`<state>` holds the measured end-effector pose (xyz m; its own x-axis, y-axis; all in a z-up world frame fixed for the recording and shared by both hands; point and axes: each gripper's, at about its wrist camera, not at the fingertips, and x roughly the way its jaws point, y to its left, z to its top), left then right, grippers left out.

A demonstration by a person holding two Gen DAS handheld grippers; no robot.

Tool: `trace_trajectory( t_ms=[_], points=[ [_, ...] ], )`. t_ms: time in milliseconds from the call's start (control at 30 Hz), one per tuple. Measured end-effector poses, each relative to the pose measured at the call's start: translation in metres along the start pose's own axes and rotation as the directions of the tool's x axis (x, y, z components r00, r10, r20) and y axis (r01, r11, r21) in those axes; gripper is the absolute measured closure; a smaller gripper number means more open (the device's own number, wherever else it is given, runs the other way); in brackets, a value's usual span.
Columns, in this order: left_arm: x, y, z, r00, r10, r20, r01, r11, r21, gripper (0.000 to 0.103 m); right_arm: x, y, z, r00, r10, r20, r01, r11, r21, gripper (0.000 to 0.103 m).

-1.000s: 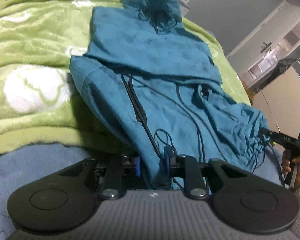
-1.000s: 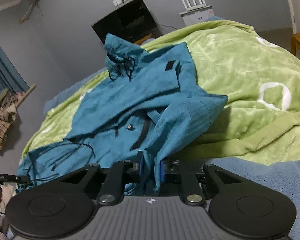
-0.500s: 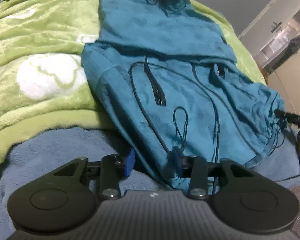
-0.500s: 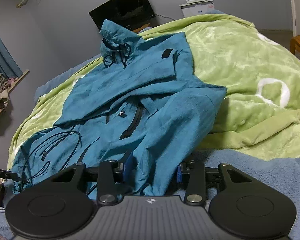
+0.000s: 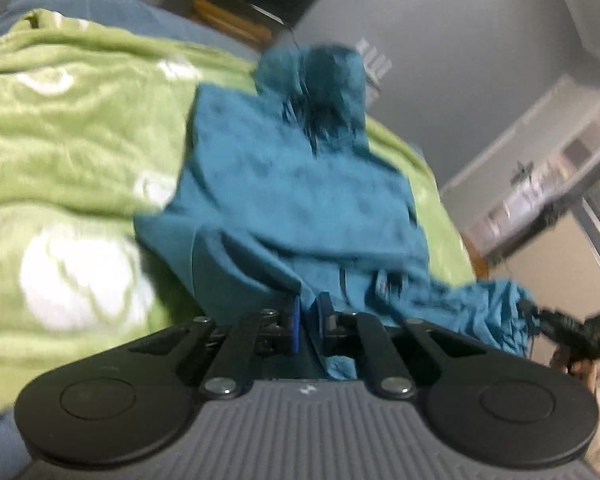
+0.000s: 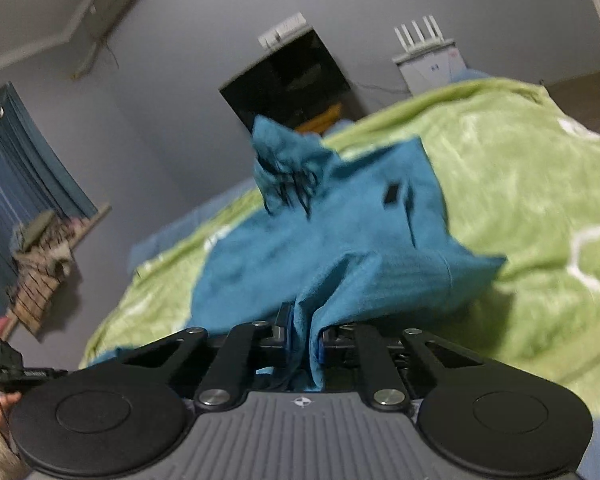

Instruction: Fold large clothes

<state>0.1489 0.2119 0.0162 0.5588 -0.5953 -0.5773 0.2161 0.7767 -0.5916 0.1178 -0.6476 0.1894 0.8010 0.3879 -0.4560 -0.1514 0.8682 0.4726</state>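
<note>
Jaws, left wrist view: left gripper (image 5: 307, 330) just closed, pinching the teal jacket's (image 5: 300, 196) near hem; jacket on the green blanket (image 5: 60, 140), sleeves laid in, hood end far | right wrist view: right gripper (image 6: 303, 344) just closed, clamping the same hem | progress: sleeves appear folded; bottom-to-hood fold remains.

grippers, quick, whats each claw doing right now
left claw: shut on the teal jacket hem, jaws just closed.
right claw: shut on the teal jacket, jaws just closed.
</note>
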Motion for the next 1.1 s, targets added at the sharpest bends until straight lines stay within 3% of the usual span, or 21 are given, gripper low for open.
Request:
trace_trajectory(
  t_ms=[200,267,400,500,600,700,900,1100],
  points=[
    [0.01,0.007,0.06,0.991,0.023,0.133,-0.012,0.996,-0.084,0.103,0.033,-0.007,0.056,0.998,-0.005,0.057,0.002,0.998,0.064,0.093],
    [0.023,0.011,0.077,0.992,0.013,0.125,-0.001,0.995,-0.099,0.103,0.051,-0.01,0.072,0.999,-0.003,0.051,-0.001,0.996,0.087,0.093],
    [0.046,-0.004,0.085,0.996,0.043,0.084,-0.047,0.998,0.05,0.103,0.089,-0.001,0.09,0.999,-0.039,0.033,0.038,0.999,0.025,0.093],
    [0.052,-0.014,0.076,1.0,0.006,0.011,-0.008,0.989,0.148,0.103,0.108,0.0,0.096,0.999,-0.032,0.024,0.032,0.999,0.029,0.093],
    [0.042,-0.02,0.067,1.0,-0.015,0.021,0.011,0.986,0.168,0.1,0.131,-0.002,0.106,0.999,-0.05,0.015,0.049,0.998,0.041,0.094],
    [0.013,-0.027,0.065,0.993,-0.106,0.059,0.098,0.987,0.125,0.1,0.159,-0.003,0.117,0.995,-0.098,0.005,0.098,0.994,0.053,0.094],
    [-0.088,-0.076,0.06,0.974,-0.181,0.136,0.139,0.952,0.272,0.1,0.205,-0.008,0.135,0.981,-0.194,-0.01,0.194,0.978,0.08,0.094],
    [-0.176,-0.102,0.056,0.966,-0.13,0.225,0.052,0.945,0.323,0.1,0.242,-0.041,0.15,0.948,-0.319,-0.005,0.313,0.926,0.21,0.094]
  ],
)
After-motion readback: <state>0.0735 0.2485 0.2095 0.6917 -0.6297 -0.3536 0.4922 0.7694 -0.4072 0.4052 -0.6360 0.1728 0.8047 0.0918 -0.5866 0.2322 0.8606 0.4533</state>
